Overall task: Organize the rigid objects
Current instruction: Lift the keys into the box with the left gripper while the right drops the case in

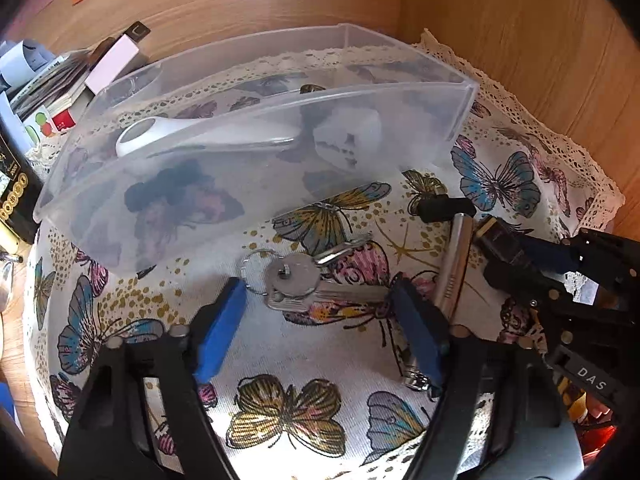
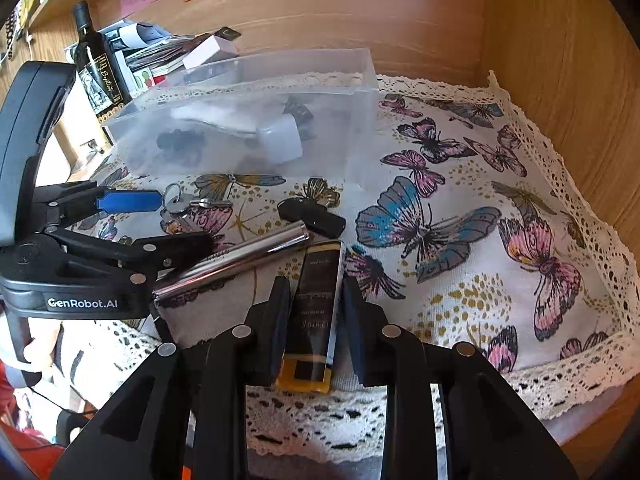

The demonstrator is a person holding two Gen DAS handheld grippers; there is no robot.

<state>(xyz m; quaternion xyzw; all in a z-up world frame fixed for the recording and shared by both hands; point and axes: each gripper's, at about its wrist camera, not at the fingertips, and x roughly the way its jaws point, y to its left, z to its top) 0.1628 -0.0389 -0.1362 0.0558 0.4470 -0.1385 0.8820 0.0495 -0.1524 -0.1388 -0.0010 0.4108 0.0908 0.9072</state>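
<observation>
A bunch of silver keys (image 1: 304, 284) on a ring lies on the butterfly cloth (image 1: 280, 360), between the open blue pads of my left gripper (image 1: 320, 312); they also show in the right wrist view (image 2: 188, 204). My right gripper (image 2: 316, 304) straddles a black and gold lighter (image 2: 316, 304) lying on the cloth; its jaws stand close beside it and contact is unclear. A silver metal tube (image 2: 236, 260) and a small black piece (image 2: 312, 214) lie between the grippers. The clear plastic bin (image 1: 256, 184) behind holds a white spoon-like tool (image 1: 208, 138) and a white block (image 1: 348, 136).
Wooden walls (image 2: 560, 80) close the back and right side. A dark bottle (image 2: 96, 60), books and boxes (image 1: 60, 84) stand left of the bin. The cloth's lace edge (image 2: 560, 380) marks the surface's front.
</observation>
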